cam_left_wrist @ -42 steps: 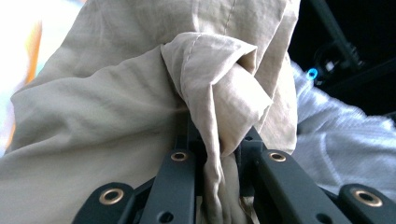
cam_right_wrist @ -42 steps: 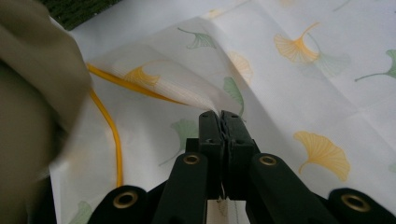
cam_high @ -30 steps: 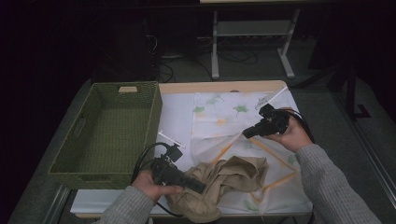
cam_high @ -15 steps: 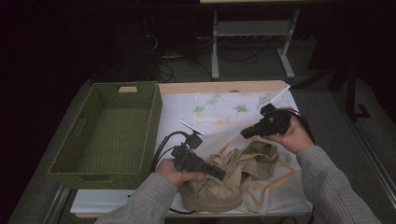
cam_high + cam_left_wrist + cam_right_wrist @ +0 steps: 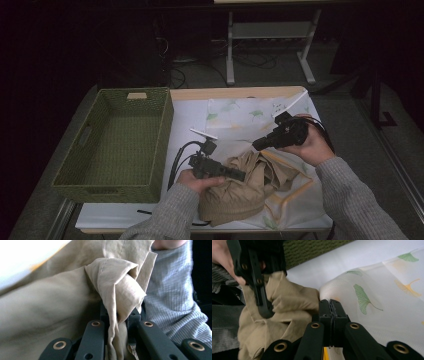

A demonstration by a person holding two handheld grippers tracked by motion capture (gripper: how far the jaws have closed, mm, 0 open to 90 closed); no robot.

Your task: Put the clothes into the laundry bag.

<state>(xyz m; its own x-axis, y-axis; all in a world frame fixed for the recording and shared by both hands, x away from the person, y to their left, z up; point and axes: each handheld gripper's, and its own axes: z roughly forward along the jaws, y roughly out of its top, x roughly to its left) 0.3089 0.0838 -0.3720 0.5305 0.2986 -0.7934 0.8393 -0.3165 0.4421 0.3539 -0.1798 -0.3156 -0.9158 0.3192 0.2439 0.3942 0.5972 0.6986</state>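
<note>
Tan cloth (image 5: 245, 187) bunched at near edge of table (image 5: 185, 120), lying on a leaf-print sheet (image 5: 240, 112) — green basket (image 5: 117, 140) well apart to the left.

Left gripper (image 5: 240, 176) low over the bunch, pointing right; in the left gripper view, jaws clamped on a folded hem of the cloth (image 5: 117, 295) (fold stands up between the pads, seam visible). Grey sleeve (image 5: 172, 297) just behind the fold.

Right gripper (image 5: 257, 145) raised above far side of the bunch, pointing left. Jaws pressed together in the right gripper view, a thin edge of the sheet (image 5: 372, 297) seemingly nipped between the tips — cannot tell for certain, layer too fine. Cloth (image 5: 287, 305) just beside those tips, the left gripper (image 5: 265, 311) gripping it farther off.
</note>
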